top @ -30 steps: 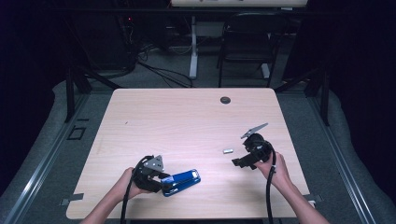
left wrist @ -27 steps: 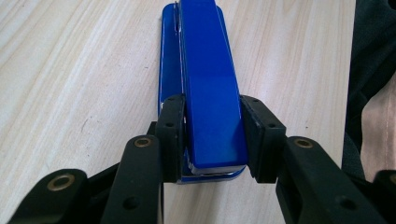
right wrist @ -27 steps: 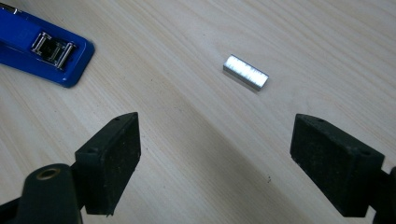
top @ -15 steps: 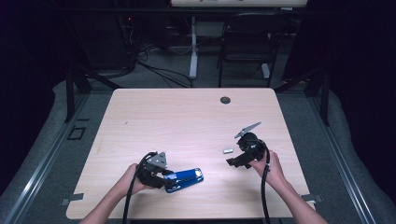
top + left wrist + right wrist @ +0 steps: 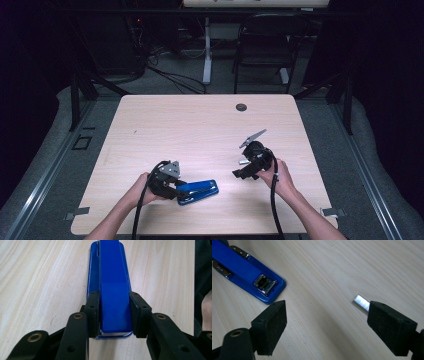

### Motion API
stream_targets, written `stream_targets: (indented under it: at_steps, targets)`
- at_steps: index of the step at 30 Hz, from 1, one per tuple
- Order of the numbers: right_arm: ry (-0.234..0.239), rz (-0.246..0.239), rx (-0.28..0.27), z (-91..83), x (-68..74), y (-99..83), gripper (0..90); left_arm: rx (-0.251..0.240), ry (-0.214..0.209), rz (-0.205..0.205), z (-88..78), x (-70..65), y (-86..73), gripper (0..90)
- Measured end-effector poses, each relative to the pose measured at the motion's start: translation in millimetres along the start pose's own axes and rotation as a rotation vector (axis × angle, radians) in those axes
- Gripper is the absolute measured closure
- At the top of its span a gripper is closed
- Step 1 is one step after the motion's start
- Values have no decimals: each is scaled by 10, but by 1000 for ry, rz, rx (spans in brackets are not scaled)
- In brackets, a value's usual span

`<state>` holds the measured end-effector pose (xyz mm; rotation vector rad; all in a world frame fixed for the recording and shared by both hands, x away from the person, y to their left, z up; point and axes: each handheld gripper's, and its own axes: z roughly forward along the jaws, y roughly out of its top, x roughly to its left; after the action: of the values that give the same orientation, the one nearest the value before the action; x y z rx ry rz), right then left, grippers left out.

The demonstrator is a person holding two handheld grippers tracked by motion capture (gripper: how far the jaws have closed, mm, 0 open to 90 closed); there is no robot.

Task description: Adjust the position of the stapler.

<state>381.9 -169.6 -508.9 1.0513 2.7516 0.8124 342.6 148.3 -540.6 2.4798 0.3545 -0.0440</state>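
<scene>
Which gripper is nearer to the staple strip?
Right. The right gripper is open just beside the staple strip, with one jaw partly covering it. The left gripper is farther away, shut on the stapler.

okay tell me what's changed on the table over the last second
The right tool has slid left and toward the person, past the staple strip, its jaws open and empty. The left tool stays clamped on the blue stapler, which has shifted slightly. The strip has not moved.
</scene>
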Motion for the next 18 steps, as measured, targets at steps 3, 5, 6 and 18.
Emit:
stream_targets:
  at_steps: [3,5,6,18]
  targets:
    - [15,-13,-7,30,41,42,157,-2,-3,1,15,10,12,657]
    - [24,-25,-9,43,71,76,156,8,14,-5,4,4,14,657]
    - [26,-30,-12,49,86,98,156,0,11,-13,-1,-1,14,657]
    - [81,-70,-9,141,164,179,155,-11,56,-147,0,-99,-41,548]
